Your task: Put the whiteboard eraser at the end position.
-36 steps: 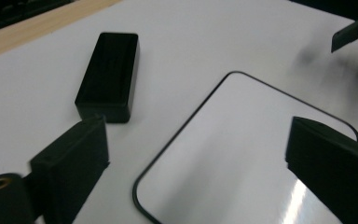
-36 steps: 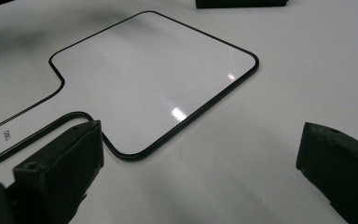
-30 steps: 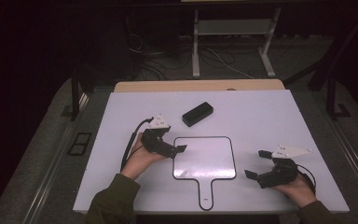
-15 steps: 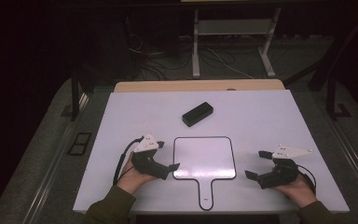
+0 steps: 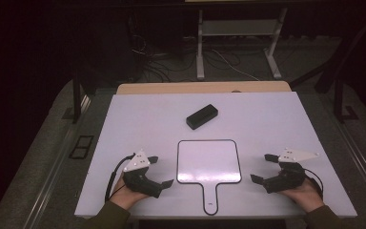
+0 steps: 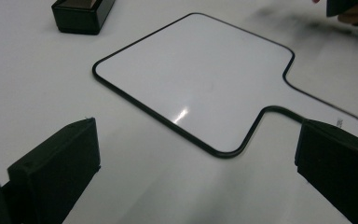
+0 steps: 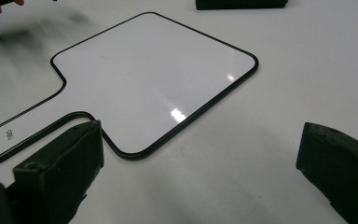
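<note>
Whiteboard (image 5: 209, 161) lies flat, handle twd person, long axis near-far; sits btwn left gripper (image 5: 161, 171) & right gripper (image 5: 262, 167), both jaws apart, empty.

Blank handled whiteboard (image 5: 209, 161), flat, table-front

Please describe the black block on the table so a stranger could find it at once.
On the white table, look past the paddle-shaped whiteboard, toward the far edge. The black block lies there at an angle, the one dark solid thing, thicker than the flat board.
</note>
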A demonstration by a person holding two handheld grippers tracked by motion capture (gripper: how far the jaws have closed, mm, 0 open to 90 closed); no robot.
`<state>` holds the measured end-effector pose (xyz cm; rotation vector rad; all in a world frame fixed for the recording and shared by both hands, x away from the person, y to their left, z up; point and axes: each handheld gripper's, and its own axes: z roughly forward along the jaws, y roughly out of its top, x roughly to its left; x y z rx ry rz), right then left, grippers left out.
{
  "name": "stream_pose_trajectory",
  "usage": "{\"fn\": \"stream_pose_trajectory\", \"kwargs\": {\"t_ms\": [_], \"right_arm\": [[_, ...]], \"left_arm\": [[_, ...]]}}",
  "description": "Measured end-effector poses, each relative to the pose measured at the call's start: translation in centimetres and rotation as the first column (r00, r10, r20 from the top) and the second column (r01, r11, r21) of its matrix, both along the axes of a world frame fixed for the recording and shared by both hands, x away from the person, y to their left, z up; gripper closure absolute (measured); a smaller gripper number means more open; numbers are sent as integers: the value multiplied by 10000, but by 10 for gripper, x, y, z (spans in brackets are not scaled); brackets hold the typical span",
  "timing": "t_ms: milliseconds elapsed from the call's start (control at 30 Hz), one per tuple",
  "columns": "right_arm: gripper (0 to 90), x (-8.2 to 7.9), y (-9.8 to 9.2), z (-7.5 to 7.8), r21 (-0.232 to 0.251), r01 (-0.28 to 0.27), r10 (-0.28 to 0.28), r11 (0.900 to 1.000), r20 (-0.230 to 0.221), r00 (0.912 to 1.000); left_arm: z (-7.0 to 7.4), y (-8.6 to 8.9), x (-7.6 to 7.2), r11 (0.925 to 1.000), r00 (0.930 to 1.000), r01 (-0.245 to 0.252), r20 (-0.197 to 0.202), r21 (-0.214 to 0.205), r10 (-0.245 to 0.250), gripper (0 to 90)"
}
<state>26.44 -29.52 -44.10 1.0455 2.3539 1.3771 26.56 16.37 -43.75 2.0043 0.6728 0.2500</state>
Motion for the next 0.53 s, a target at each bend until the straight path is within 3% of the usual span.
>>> {"fn": "stream_pose_trajectory", "kwargs": {"t_ms": [133,533], "right_arm": [[0,0,0,0,-17,15,-15,10000,4,10000],[0,0,0,-1,-83,-46,46,10000,17,10000]], "left_arm": [[1,3,0,9999,9999,-75,98,72,74,0],[1,4,1,9999,9998,-139,-110,46,140,0]]}}
